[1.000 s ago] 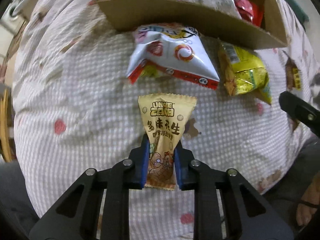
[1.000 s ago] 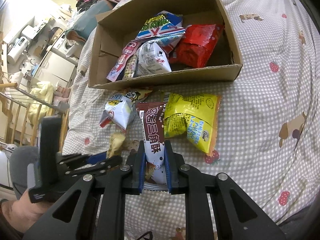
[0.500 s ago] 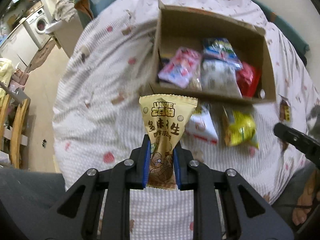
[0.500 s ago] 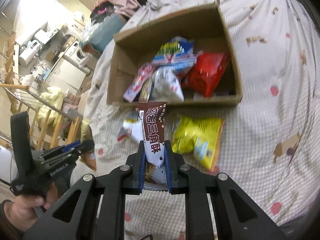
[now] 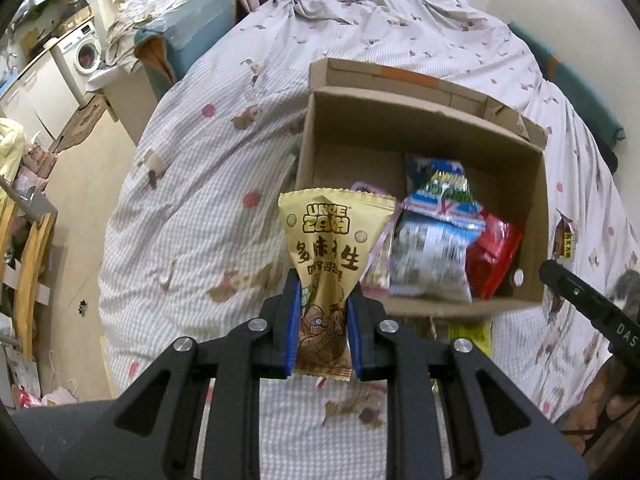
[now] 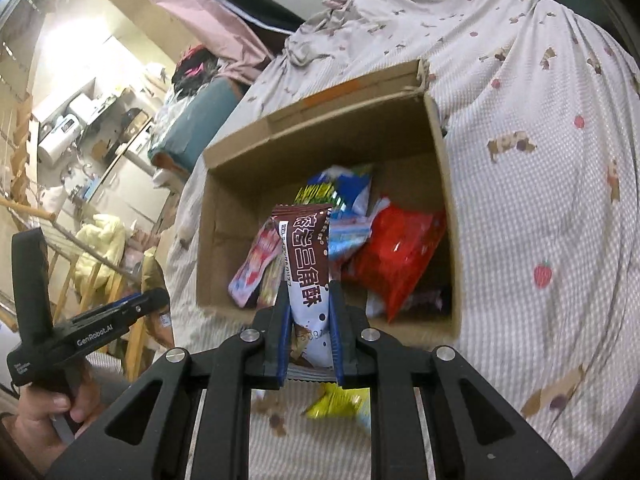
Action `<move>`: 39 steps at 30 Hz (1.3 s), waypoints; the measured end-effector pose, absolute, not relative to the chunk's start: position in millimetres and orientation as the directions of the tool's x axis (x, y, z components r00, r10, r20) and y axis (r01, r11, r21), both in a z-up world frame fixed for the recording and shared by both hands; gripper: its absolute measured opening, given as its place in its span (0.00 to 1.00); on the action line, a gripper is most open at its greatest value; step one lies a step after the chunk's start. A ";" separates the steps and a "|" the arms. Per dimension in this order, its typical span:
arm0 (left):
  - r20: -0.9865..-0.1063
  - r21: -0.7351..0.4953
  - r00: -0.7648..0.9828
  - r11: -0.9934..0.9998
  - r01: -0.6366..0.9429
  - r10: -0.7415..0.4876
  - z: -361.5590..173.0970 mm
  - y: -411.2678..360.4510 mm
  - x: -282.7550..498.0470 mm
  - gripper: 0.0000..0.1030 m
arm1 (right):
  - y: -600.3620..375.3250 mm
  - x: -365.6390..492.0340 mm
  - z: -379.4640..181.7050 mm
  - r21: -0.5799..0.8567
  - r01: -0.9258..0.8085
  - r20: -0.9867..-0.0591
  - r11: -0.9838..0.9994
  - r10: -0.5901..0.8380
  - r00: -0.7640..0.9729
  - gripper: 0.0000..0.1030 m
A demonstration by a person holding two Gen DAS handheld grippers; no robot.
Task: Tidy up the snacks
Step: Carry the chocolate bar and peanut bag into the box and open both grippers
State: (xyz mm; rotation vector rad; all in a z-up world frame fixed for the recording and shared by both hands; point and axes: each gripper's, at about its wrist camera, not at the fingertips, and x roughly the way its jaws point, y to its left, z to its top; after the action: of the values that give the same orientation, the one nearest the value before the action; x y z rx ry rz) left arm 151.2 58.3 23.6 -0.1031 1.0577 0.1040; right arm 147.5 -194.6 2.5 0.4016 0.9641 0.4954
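Note:
My left gripper [image 5: 322, 322] is shut on a golden peanut packet [image 5: 330, 258], held upright in the air in front of the near left corner of an open cardboard box [image 5: 416, 120]. My right gripper [image 6: 308, 322] is shut on a brown chocolate wafer packet [image 6: 308, 258], raised before the near wall of the same cardboard box [image 6: 320, 128]. Inside the box lie a red bag [image 6: 394, 254], a blue-green bag [image 5: 442, 184], a silver bag [image 5: 430, 260] and a pink packet [image 6: 256, 266]. A yellow bag [image 6: 340, 402] lies on the bed below the right gripper.
The box rests on a bed with a checked, printed cover [image 5: 208, 184]. The bed's left edge drops to a floor [image 5: 76, 208] with a washing machine [image 5: 82, 54] and wooden rails [image 5: 24, 280]. A small brown packet [image 5: 564, 236] lies right of the box. A hand [image 6: 36, 420] holds the left gripper.
Both grippers have risen and tilted upward with their packets, so the whole box and room now show. The loose bags on the bed have dropped almost out of view.

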 end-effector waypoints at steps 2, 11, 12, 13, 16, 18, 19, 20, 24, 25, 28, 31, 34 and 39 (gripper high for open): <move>-0.872 -0.025 0.488 0.991 -0.130 0.042 23.0 54.5 162.6 0.17 | -198.7 159.1 0.3 0.557 -0.202 -0.665 0.805 0.579 0.472 0.17; -0.867 0.015 0.493 0.993 -0.119 0.072 14.1 38.0 209.7 0.17 | -195.5 201.8 -9.1 0.525 -0.197 -0.689 0.828 0.549 0.473 0.17; -0.867 0.021 0.493 0.993 -0.118 0.077 12.1 36.5 214.7 0.17 | -194.8 205.2 -10.7 0.524 -0.194 -0.693 0.829 0.548 0.469 0.17; -0.867 0.029 0.491 0.993 -0.118 0.084 10.0 35.2 219.9 0.17 | -194.5 206.6 -12.0 0.524 -0.193 -0.696 0.830 0.547 0.465 0.17; -0.870 0.041 0.484 0.992 -0.118 0.093 4.2 31.6 233.1 0.17 | -193.8 208.8 -17.6 0.521 -0.185 -0.709 0.834 0.543 0.451 0.17; -0.871 0.049 0.481 0.992 -0.114 0.099 -0.6 28.2 241.2 0.17 | -193.6 209.9 -21.6 0.521 -0.178 -0.717 0.835 0.541 0.439 0.17; -0.871 0.053 0.480 0.992 -0.113 0.101 -2.4 27.0 243.7 0.17 | -193.8 209.7 -23.3 0.521 -0.173 -0.721 0.836 0.540 0.434 0.17; -0.873 0.056 0.478 0.992 -0.110 0.102 -5.2 25.2 246.8 0.17 | -193.7 210.3 -24.4 0.524 -0.167 -0.723 0.835 0.540 0.430 0.17; -0.876 0.072 0.470 0.992 -0.103 0.112 -15.0 19.8 254.1 0.17 | -192.7 212.3 -28.1 0.536 -0.161 -0.725 0.829 0.549 0.415 0.17; -0.877 0.071 0.467 0.992 -0.104 0.112 -17.2 19.2 255.3 0.17 | -192.5 212.8 -29.0 0.537 -0.160 -0.725 0.828 0.551 0.414 0.17; -0.892 0.045 0.442 0.992 -0.118 0.093 -23.5 20.4 256.5 0.17 | -193.2 215.3 -33.4 0.573 -0.149 -0.713 0.806 0.580 0.395 0.17; -0.903 0.023 0.423 0.991 -0.129 0.076 -28.8 21.4 256.4 0.18 | -194.9 218.3 -38.9 0.591 -0.129 -0.710 0.796 0.590 0.384 0.17; -0.900 0.041 0.427 0.992 -0.123 0.090 -29.8 19.4 256.4 0.19 | -194.6 218.9 -40.4 0.607 -0.123 -0.704 0.785 0.602 0.377 0.17; -0.904 0.035 0.418 0.991 -0.133 0.088 -31.1 22.5 253.9 0.19 | -193.5 217.9 -38.0 0.597 -0.130 -0.702 0.792 0.594 0.393 0.21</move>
State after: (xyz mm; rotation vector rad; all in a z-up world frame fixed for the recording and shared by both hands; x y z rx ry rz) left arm 253.9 22.5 -31.1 -0.0440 1.1312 0.1386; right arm 217.9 -193.5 -38.0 0.4950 1.0773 0.4835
